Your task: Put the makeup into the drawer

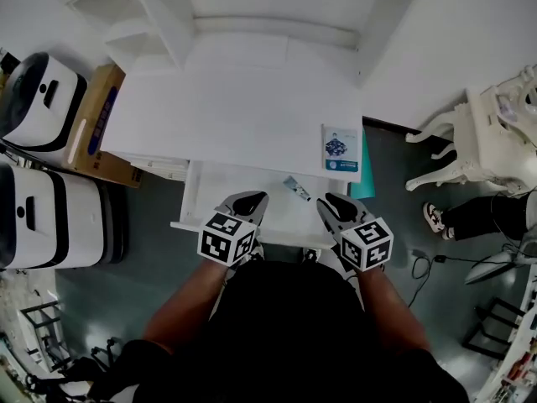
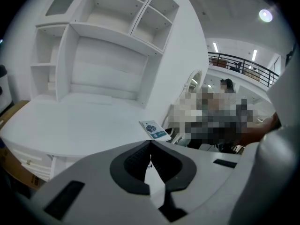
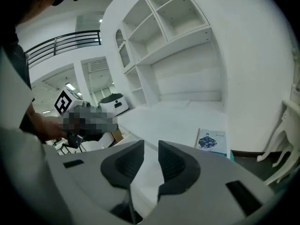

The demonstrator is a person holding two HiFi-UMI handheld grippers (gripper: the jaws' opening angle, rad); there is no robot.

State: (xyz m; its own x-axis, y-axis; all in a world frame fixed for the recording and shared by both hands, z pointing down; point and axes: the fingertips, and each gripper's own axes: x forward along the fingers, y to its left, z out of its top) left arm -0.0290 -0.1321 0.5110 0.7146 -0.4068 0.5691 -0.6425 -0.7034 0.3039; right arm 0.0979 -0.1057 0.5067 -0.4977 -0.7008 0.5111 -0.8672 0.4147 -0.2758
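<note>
The white desk's drawer [image 1: 190,198] stands pulled open below the desk top [image 1: 243,107]. A small dark makeup tube [image 1: 296,189] lies in it near the right back. My left gripper [image 1: 255,200] hovers over the drawer's front edge; in the left gripper view its jaws [image 2: 151,145] meet at the tips with nothing between them. My right gripper [image 1: 330,201] is over the drawer's right front. Its jaws [image 3: 151,150] stand a narrow gap apart and empty, pointing across the desk top.
A blue-and-white booklet [image 1: 341,148] [image 2: 154,129] [image 3: 212,141] lies at the desk's right front corner. The shelf hutch [image 1: 252,7] rises behind. Two white machines [image 1: 42,99] and a cardboard box [image 1: 96,124] stand left; a white chair [image 1: 478,141] and a person's leg [image 1: 470,217] are right.
</note>
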